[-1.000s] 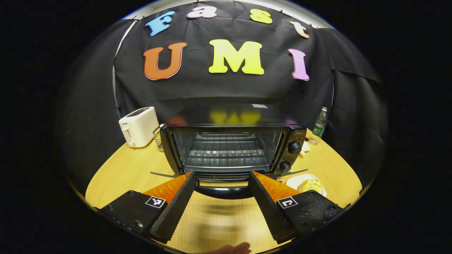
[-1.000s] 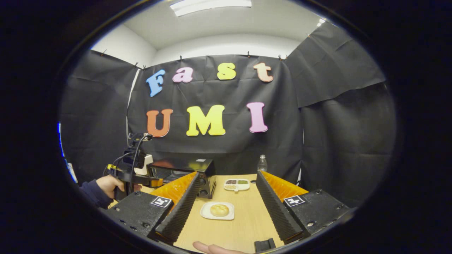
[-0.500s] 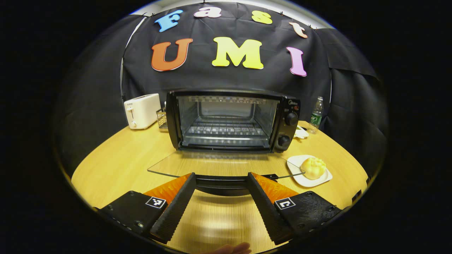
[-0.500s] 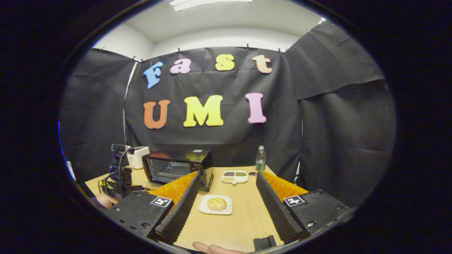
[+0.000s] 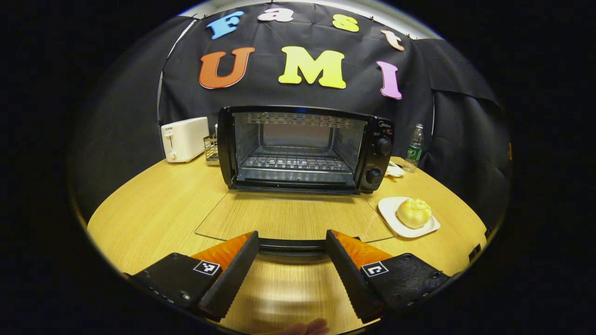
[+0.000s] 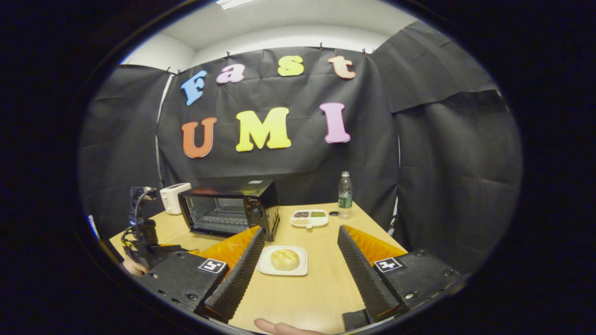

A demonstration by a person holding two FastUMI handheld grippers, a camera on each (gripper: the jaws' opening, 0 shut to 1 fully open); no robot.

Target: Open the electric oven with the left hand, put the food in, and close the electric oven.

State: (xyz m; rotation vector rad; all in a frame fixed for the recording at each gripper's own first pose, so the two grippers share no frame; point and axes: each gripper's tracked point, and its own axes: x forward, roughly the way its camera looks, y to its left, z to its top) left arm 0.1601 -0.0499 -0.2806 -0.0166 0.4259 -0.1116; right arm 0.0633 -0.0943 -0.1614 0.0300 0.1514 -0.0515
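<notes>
Now the oven door lies flat: time for the food

Across the middle of the left gripper view stands the table (image 5: 153,200), wide and bare at the lower left. On it, centre frame, is the electric oven (image 5: 305,149), its cavity and wire rack fully exposed. A second ago the glass door (image 5: 288,218) hung only part-way down and the oven loomed close; since then it has swung down to lie level over the table, and the camera has drawn back with it. The door's handle (image 5: 292,245) sits at lower centre, crossing between the fingers of the left claw (image 5: 292,244); the fingers stand apart, and whether they touch the handle at all I cannot tell.

So the opening step looks finished, and loading is what is left before closing.

At centre right of the same view the plate (image 5: 389,211) rests just beside the door's right corner, carrying the bun (image 5: 413,212). In the right gripper view the plate (image 6: 266,265) with the bun (image 6: 284,259) lies low in the frame, ahead of the right claw (image 6: 296,235), whose fingers are spread wide with nothing between them. That claw has dipped toward the food over the past second.

Smaller things sit upper left and right: a toaster (image 5: 185,138) and a water bottle (image 5: 413,147).
</notes>
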